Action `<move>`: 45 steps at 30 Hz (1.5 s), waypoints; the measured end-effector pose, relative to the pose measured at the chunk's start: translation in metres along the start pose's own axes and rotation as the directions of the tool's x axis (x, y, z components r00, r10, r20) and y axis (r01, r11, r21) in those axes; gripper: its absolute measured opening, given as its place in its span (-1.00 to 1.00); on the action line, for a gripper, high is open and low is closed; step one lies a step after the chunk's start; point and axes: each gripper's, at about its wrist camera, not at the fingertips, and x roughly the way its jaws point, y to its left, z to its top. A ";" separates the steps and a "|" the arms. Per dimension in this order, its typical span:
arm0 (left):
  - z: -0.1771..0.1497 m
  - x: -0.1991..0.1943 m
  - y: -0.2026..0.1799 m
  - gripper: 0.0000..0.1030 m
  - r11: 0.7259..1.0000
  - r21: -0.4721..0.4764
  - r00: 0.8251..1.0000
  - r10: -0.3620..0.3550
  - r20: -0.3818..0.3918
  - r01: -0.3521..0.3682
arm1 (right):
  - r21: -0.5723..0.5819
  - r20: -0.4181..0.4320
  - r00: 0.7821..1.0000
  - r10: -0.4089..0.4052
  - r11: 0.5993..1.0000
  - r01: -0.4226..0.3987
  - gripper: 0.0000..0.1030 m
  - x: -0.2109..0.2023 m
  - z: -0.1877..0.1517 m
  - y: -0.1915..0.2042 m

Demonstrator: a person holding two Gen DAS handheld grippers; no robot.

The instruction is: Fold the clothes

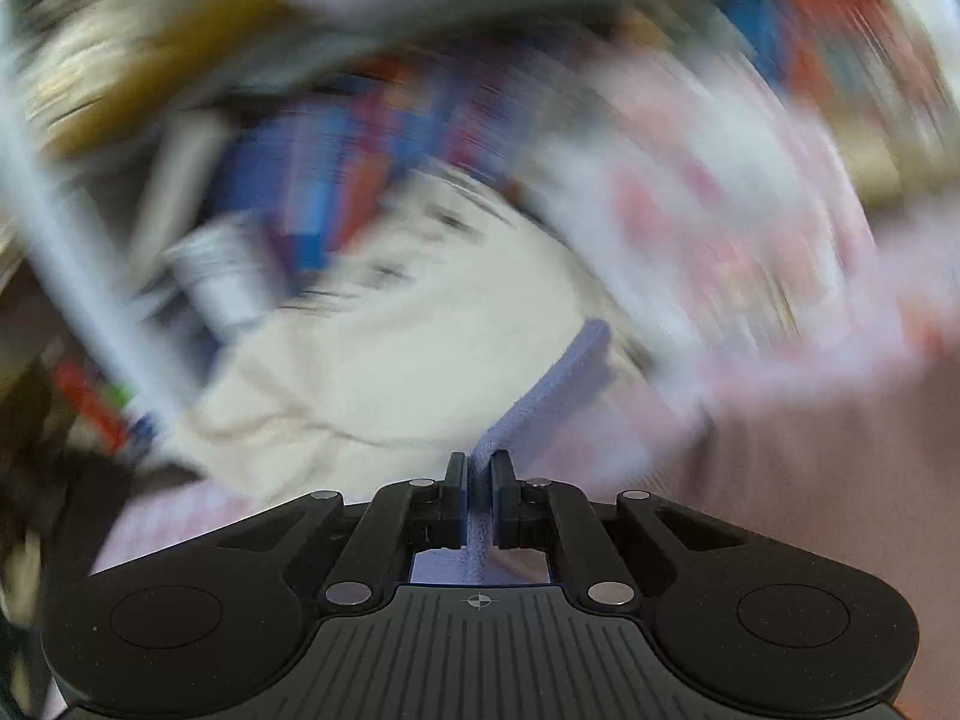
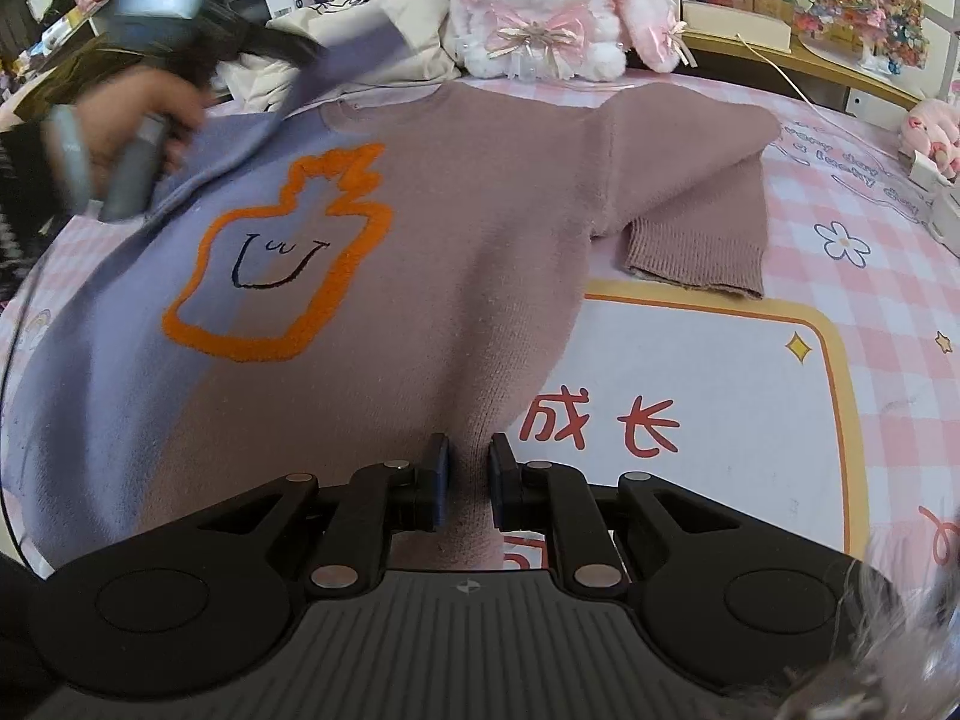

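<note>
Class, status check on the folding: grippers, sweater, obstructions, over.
Left gripper shut on lilac sleeve. Right gripper shut on mauve-and-lilac knit sweater hem. White plush rabbit beyond collar, clear.

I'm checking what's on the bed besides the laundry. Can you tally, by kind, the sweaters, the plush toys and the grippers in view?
Sweaters: 1, the purple and mauve sweater, held by both grippers.
Plush toys: 2, the white bunny plush and a small pink plush at the right edge.
Grippers: 2, the left gripper and the right gripper.
Total: 5
</note>
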 end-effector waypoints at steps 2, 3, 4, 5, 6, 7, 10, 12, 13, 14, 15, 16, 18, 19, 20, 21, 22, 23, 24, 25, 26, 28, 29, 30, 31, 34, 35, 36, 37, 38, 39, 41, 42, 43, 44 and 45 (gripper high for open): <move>0.003 -0.023 0.048 -0.88 0.985 -0.171 0.998 0.032 0.046 -0.024 | 0.000 -0.004 1.000 -0.004 1.000 0.004 -0.75 0.000 0.001 0.001; 0.002 -0.034 0.074 -0.88 0.968 -0.246 0.997 0.055 0.060 -0.039 | -0.001 -0.006 1.000 -0.006 1.000 0.006 -0.75 0.001 0.002 0.001; -0.002 -0.044 0.098 -0.88 0.949 -0.310 0.994 0.083 0.068 -0.058 | -0.001 -0.007 1.000 -0.008 1.000 0.008 -0.75 0.001 0.002 0.002; -0.009 -0.053 0.123 -0.88 0.927 -0.366 0.991 0.115 0.069 -0.082 | -0.003 -0.009 1.000 -0.010 1.000 0.010 -0.75 0.002 0.003 0.002; -0.017 -0.063 0.148 -0.88 0.903 -0.417 0.987 0.149 0.066 -0.108 | -0.005 -0.010 1.000 -0.013 1.000 0.013 -0.74 0.002 0.003 0.003; -0.025 -0.071 0.170 -0.88 0.881 -0.452 0.982 0.183 0.056 -0.138 | -0.005 -0.015 1.000 -0.014 1.000 0.014 -0.72 0.002 0.003 0.004; -0.059 -0.086 0.224 -0.88 0.824 -0.512 0.961 0.274 -0.017 -0.244 | -0.007 -0.019 1.000 -0.020 1.000 0.020 -0.66 0.003 0.005 0.007; -0.082 -0.090 0.248 -0.88 0.804 -0.525 0.955 0.287 -0.071 -0.281 | -0.016 -0.022 0.999 -0.028 0.999 0.028 -0.64 0.004 0.006 0.010; -0.091 -0.087 0.254 -0.88 0.802 -0.519 0.953 0.283 -0.104 -0.295 | -0.016 -0.024 0.999 -0.032 0.999 0.032 -0.64 0.004 0.007 0.011; -0.100 -0.084 0.259 -0.87 0.802 -0.509 0.950 0.280 -0.139 -0.311 | -0.017 -0.025 0.999 -0.036 0.999 0.036 -0.63 0.005 0.007 0.012; -0.109 -0.080 0.263 -0.87 0.802 -0.499 0.945 0.277 -0.174 -0.327 | -0.017 -0.027 0.999 -0.040 0.999 0.040 -0.63 0.005 0.008 0.013; -0.117 -0.076 0.266 -0.78 0.801 -0.487 0.937 0.281 -0.208 -0.349 | -0.016 -0.030 0.999 -0.043 0.999 0.043 -0.62 0.006 0.008 0.013; -0.132 -0.067 0.269 -0.68 0.797 -0.456 0.913 0.285 -0.293 -0.395 | -0.016 -0.037 0.998 -0.049 0.999 0.048 -0.62 0.007 0.010 0.014; -0.140 -0.063 0.270 -0.58 0.793 -0.439 0.894 0.284 -0.346 -0.422 | -0.016 -0.041 0.998 -0.052 0.999 0.051 -0.61 0.007 0.011 0.014; -0.147 -0.059 0.271 -0.46 0.786 -0.424 0.872 0.283 -0.399 -0.449 | -0.017 -0.044 0.998 -0.054 0.998 0.053 -0.61 0.008 0.012 0.015; -0.152 -0.060 0.270 -0.44 0.776 -0.419 0.855 0.285 -0.434 -0.471 | -0.017 -0.048 0.997 -0.057 0.998 0.056 -0.62 0.008 0.012 0.015; -0.157 -0.066 0.268 -0.42 0.768 -0.438 0.857 0.272 -0.437 -0.467 | -0.013 -0.049 0.997 -0.057 0.998 0.056 -0.62 0.008 0.013 0.014; -0.161 -0.075 0.264 -0.38 0.761 -0.468 0.869 0.251 -0.427 -0.449 | -0.009 -0.050 0.997 -0.057 0.998 0.057 -0.62 0.008 0.013 0.014; -0.165 -0.083 0.261 -0.33 0.752 -0.497 0.880 0.230 -0.416 -0.432 | -0.004 -0.048 0.997 -0.059 0.998 0.059 -0.61 0.008 0.013 0.014; -0.168 -0.090 0.254 -0.25 0.753 -0.527 0.899 0.194 -0.393 -0.393 | -0.001 -0.048 0.997 -0.061 0.998 0.061 -0.61 0.008 0.013 0.014; -0.169 -0.094 0.246 -0.22 0.765 -0.548 0.920 0.144 -0.364 -0.337 | 0.000 -0.048 0.997 -0.065 0.998 0.065 -0.61 0.009 0.013 0.015; -0.167 -0.099 0.222 -0.22 0.824 -0.519 0.947 0.063 -0.314 -0.227 | 0.002 -0.052 0.996 -0.068 0.998 0.068 -0.62 0.009 0.014 0.016; -0.164 -0.100 0.208 -0.22 0.858 -0.478 0.953 0.042 -0.301 -0.189 | 0.005 -0.054 0.996 -0.068 0.998 0.068 -0.62 0.010 0.015 0.017; -0.161 -0.100 0.195 -0.21 0.887 -0.436 0.955 0.018 -0.296 -0.152 | 0.021 -0.056 0.996 -0.063 0.998 0.065 -0.62 0.010 0.016 0.015; -0.160 -0.099 0.184 -0.21 0.906 -0.407 0.955 -0.008 -0.295 -0.118 | 0.039 -0.057 0.997 -0.058 0.997 0.061 -0.61 0.010 0.018 0.013; -0.159 -0.096 0.160 -0.20 0.926 -0.373 0.949 -0.067 -0.309 -0.057 | 0.131 -0.030 0.998 -0.053 0.990 0.057 -0.53 0.004 0.022 -0.004; -0.159 -0.095 0.156 -0.19 0.927 -0.373 0.946 -0.078 -0.316 -0.048 | 0.161 -0.018 0.998 -0.061 0.985 0.064 -0.47 0.002 0.025 -0.012; -0.159 -0.095 0.153 -0.19 0.924 -0.379 0.944 -0.085 -0.320 -0.046 | 0.190 -0.006 0.997 -0.071 0.979 0.071 -0.41 0.000 0.027 -0.020; -0.160 -0.096 0.150 -0.19 0.921 -0.387 0.942 -0.090 -0.322 -0.045 | 0.215 0.004 0.996 -0.092 0.973 0.089 -0.41 -0.001 0.031 -0.029; -0.160 -0.097 0.148 -0.18 0.918 -0.394 0.942 -0.096 -0.322 -0.041 | 0.239 0.013 0.993 -0.114 0.965 0.108 -0.41 -0.002 0.035 -0.039; -0.160 -0.099 0.146 -0.17 0.916 -0.400 0.942 -0.103 -0.320 -0.036 | 0.254 0.020 0.989 -0.149 0.957 0.139 -0.41 -0.002 0.040 -0.048; -0.160 -0.100 0.141 -0.13 0.917 -0.396 0.942 -0.101 -0.321 -0.037 | 0.289 0.039 0.979 -0.201 0.940 0.181 -0.41 -0.002 0.050 -0.065; -0.161 -0.101 0.138 -0.13 0.919 -0.392 0.941 -0.096 -0.324 -0.041 | 0.309 0.046 0.976 -0.215 0.932 0.190 -0.40 0.000 0.054 -0.073; -0.162 -0.101 0.136 -0.13 0.920 -0.389 0.941 -0.092 -0.327 -0.046 | 0.327 0.041 0.973 -0.225 0.924 0.200 -0.40 0.004 0.060 -0.081; -0.163 -0.101 0.134 -0.13 0.920 -0.388 0.940 -0.088 -0.331 -0.050 | 0.332 0.032 0.973 -0.227 0.921 0.203 -0.40 0.009 0.065 -0.086; -0.162 -0.102 0.133 -0.13 0.920 -0.388 0.939 -0.084 -0.333 -0.056 | 0.337 0.024 0.973 -0.228 0.919 0.207 -0.40 0.014 0.069 -0.091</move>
